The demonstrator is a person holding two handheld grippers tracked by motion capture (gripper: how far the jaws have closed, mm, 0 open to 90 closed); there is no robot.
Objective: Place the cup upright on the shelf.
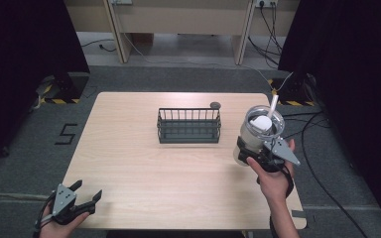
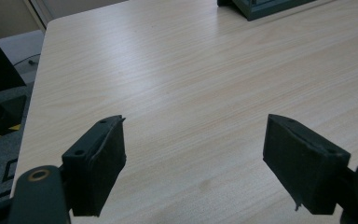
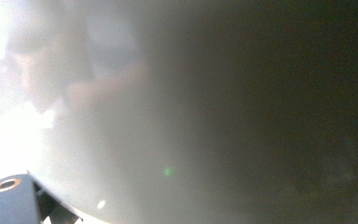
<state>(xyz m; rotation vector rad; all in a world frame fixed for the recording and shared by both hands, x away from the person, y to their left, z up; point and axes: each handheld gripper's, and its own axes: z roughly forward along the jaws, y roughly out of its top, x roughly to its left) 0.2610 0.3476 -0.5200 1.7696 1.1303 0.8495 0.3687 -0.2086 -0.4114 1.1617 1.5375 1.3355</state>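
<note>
my right tongs (image 1: 250, 154) are clamped around the lower body of a pale tumbler (image 1: 258, 130) with a clear lid and a white straw (image 1: 273, 104), held upright at the right edge of the counter (image 1: 129, 163). whether its base touches the wood i cannot tell. in the right gripper view the cup wall (image 3: 177, 112) sits pressed up against the lens, all blur. my left tongs (image 1: 88, 197) hover at the near left corner, jaws spread wide with nothing between them; the left gripper view shows bare wood past the pads (image 2: 105, 154). a dark wire basket (image 1: 189, 125) stands mid-counter, well apart from both, with a small dark disc (image 1: 215, 105) just behind it.
</note>
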